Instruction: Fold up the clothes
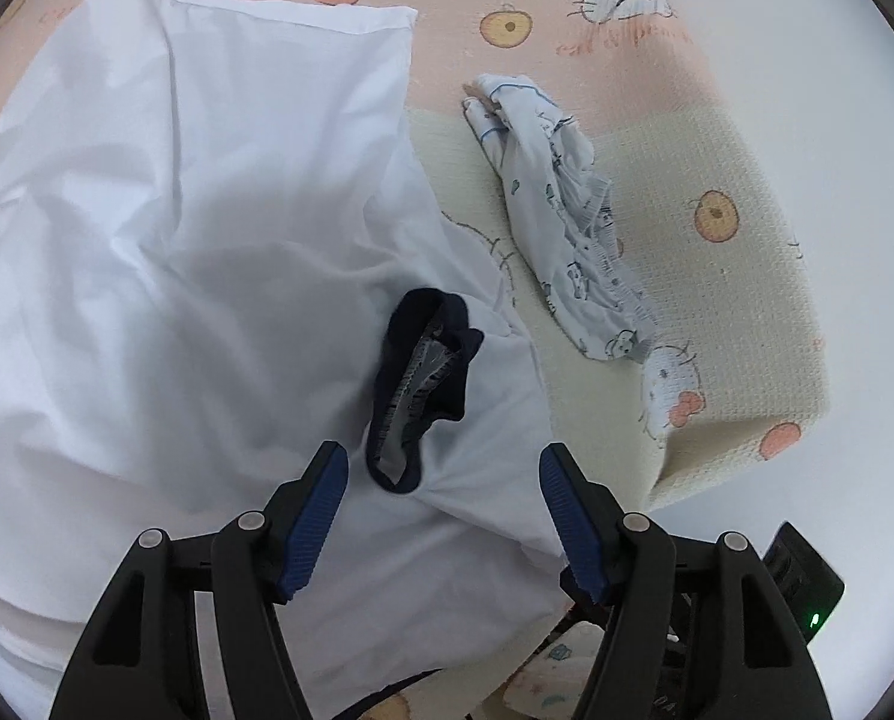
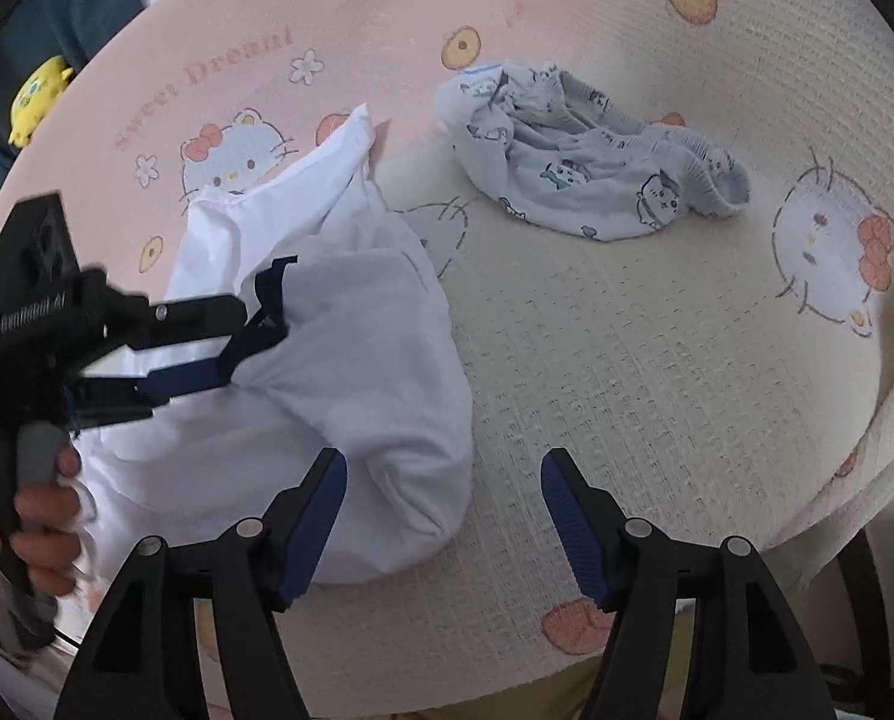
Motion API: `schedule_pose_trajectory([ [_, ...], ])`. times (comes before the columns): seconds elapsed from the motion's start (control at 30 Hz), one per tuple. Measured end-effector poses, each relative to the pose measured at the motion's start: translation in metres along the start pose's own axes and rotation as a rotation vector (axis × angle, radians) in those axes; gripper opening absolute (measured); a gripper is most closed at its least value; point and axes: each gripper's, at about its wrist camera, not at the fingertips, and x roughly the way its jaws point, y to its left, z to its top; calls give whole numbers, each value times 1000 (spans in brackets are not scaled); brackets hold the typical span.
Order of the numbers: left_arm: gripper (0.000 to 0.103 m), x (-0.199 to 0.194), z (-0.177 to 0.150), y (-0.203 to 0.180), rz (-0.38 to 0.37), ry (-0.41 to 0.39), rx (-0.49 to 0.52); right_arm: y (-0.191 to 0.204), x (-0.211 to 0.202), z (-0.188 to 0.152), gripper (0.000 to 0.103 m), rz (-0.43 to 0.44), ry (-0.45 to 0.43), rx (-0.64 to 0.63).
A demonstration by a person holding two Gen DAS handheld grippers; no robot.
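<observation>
The fingers point(image 1: 318, 525) of the left gripper point(image 1: 444, 525) are spread wide apart and hold nothing. They sit on both sides of the dark collar point(image 1: 426, 384) of the white shirt point(image 1: 177, 240), which lies at 12 o'clock from the fingers. I think they are lined up there to get hold of the neck end, since that is a good place to take a shirt for folding.

The right gripper point(image 2: 444, 525) is spread wide too, with nothing between its blue pads point(image 2: 570, 525). It hangs over the bare mat point(image 2: 657, 372), just beside the shirt's bunched edge at its 9 o'clock.

The shirt is not flat. It sits in a puffy heap on the cartoon cat mat, so it is not folded now.

At 1 o'clock in the right view, well apart from the shirt, small printed shorts point(image 2: 591, 162) lie crumpled too.

A hand point(image 2: 45, 516) grips the left tool's handle at 8 o'clock in that view.
</observation>
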Motion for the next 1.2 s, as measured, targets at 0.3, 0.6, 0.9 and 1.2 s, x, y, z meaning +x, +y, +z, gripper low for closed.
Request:
schedule_pose_trajectory([
  [0.3, 64, 18, -9, -3, 30, 40, -18, 12, 8, -11, 67, -44, -24, -118],
  [0.6, 64, 35, -7, -13, 50, 10, -52, 20, 29, -17, 67, -141, -13, -206],
  [0.9, 24, 41, -10, -27, 287, -82, 82, 16, 27, -13, 32, -163, -18, -223],
  [1.2, 15, 36, -16, -20, 382, -59, 172, 1, 18, -16, 15, -236, 92, -155],
])
